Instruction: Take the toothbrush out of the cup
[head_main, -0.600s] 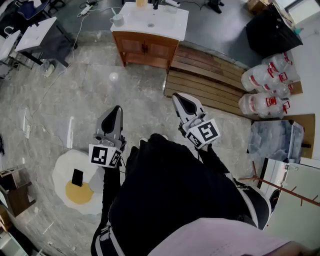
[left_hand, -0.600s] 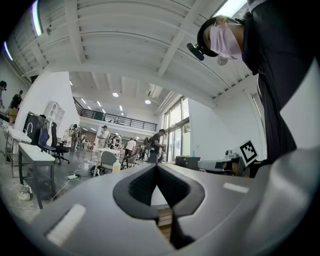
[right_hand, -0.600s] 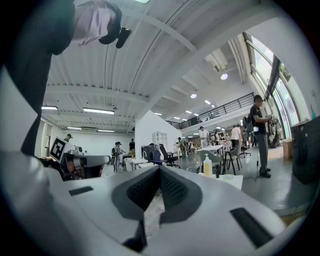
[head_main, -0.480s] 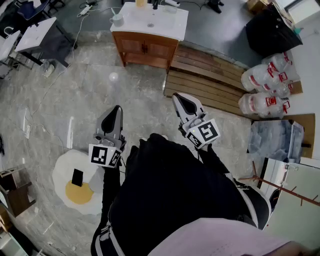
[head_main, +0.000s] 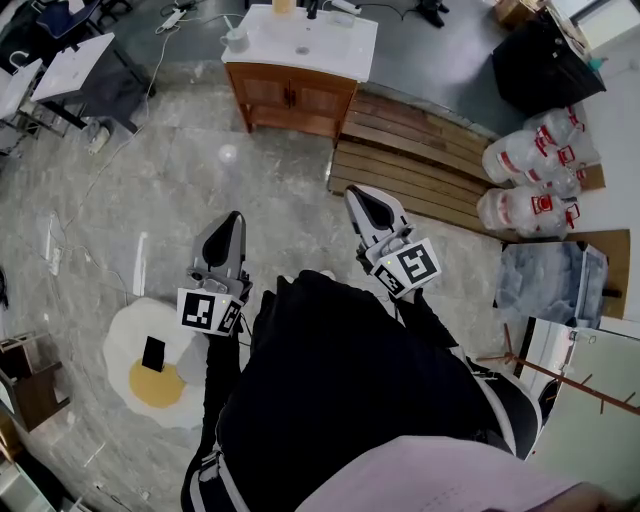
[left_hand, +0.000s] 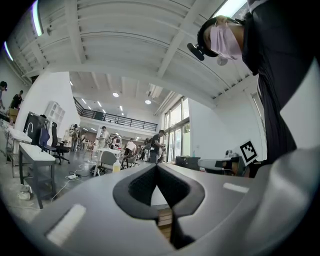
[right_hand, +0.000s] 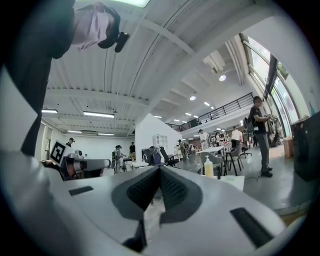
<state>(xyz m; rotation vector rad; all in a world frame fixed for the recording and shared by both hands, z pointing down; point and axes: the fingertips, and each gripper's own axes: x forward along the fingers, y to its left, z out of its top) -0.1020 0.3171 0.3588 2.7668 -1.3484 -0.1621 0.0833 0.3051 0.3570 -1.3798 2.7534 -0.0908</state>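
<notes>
Cup (head_main: 236, 40) on the left corner of the washstand (head_main: 296, 96), at the far side of the floor; toothbrush too small to make out; person's dark torso (head_main: 340, 400) hides the near floor. Left gripper (head_main: 233, 222) and right gripper (head_main: 358, 196) held level, well apart from the washstand, jaws closed on nothing; wooden slats (head_main: 420, 150) and water jugs (head_main: 528, 175) at right; egg-shaped mat (head_main: 150, 370) at left.

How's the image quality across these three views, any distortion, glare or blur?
Head view: sharp and evenly lit, the washstand crisp, with slight wide-angle bowing toward the edges. Left gripper view: heavy fisheye, black corners, and a glaring light strip at top left. Right gripper view: same fisheye and black corners, with bright windows at right.
</notes>
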